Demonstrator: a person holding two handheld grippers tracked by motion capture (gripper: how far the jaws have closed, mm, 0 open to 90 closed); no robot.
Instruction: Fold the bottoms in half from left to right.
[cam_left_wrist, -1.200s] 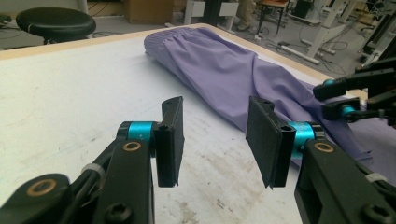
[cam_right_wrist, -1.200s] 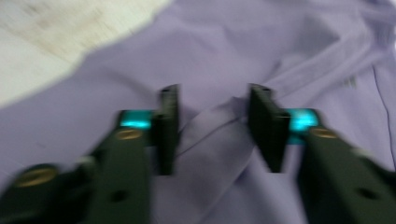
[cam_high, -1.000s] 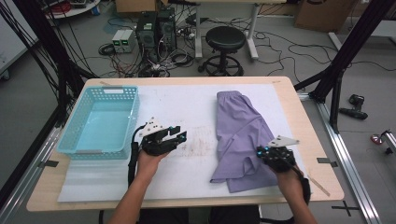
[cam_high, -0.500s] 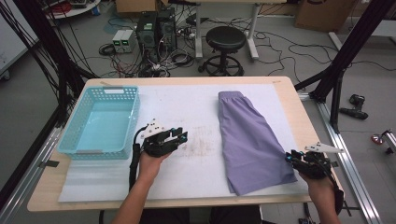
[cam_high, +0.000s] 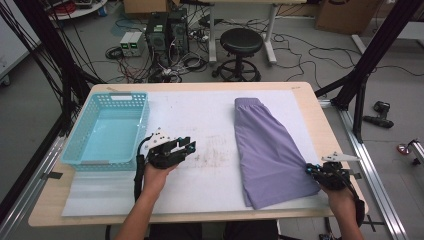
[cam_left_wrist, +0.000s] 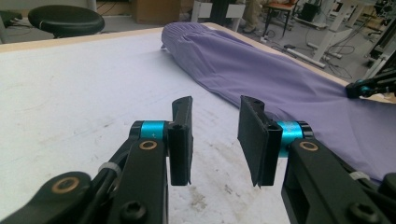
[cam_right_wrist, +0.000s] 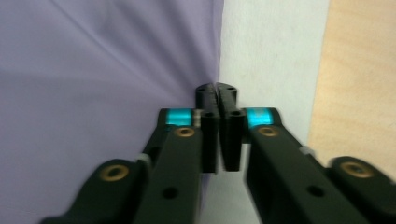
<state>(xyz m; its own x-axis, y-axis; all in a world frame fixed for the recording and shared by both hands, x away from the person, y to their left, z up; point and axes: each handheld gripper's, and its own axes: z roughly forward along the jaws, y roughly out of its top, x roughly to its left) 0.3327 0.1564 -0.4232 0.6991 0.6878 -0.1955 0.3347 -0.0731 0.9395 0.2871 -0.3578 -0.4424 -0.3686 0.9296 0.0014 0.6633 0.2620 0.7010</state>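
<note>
A turquoise basket (cam_high: 107, 131) sits far left; the left gripper (cam_high: 186, 146) hovers part-open and empty over the white mat (cam_high: 205, 115), while the right gripper (cam_right_wrist: 217, 89) pinches the outer edge of the flattened purple shorts (cam_high: 267, 147), best tugged gently outward to keep them smooth.

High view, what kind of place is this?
Probably a robotics lab or data-collection workshop: a table inside a black frame, computers with tangled cables on the floor, and a stool.
</note>
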